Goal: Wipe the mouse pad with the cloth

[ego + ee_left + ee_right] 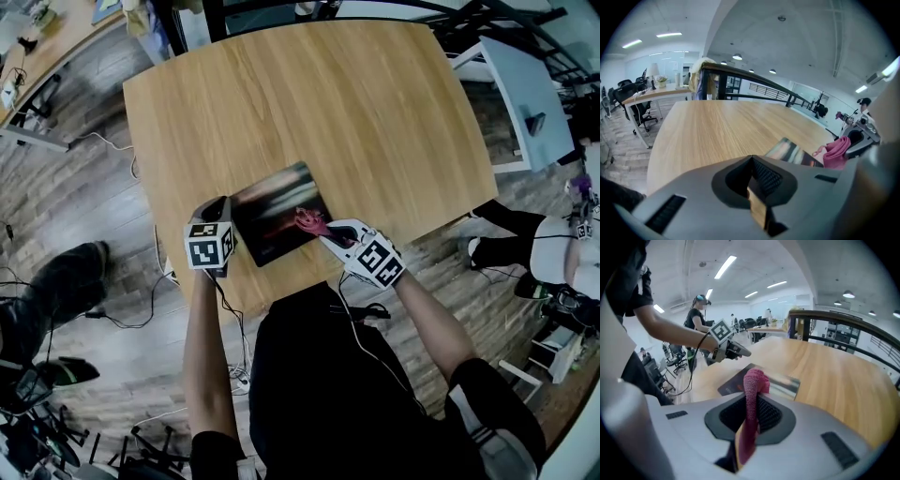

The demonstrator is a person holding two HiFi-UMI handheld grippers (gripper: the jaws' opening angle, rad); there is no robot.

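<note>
Light wooden office table (375,103), open-plan room beyond.

Head view: printed mouse pad (267,225) at the near edge. The left gripper (223,214) is at its left border, the right gripper (330,236) at its right, and a pink cloth (309,222) is bunched on the pad.

Left gripper view: jaws closed, nothing between them. Probably placed to stop the pad sliding.

Right gripper view: jaws clamped on the cloth, with the wad projecting forward as a wiping face.

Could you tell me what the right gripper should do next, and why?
Probably sweep the cloth leftward across the mouse pad: the right gripper has it clamped over the pad's right end, and the rest lies toward the left gripper.
</note>
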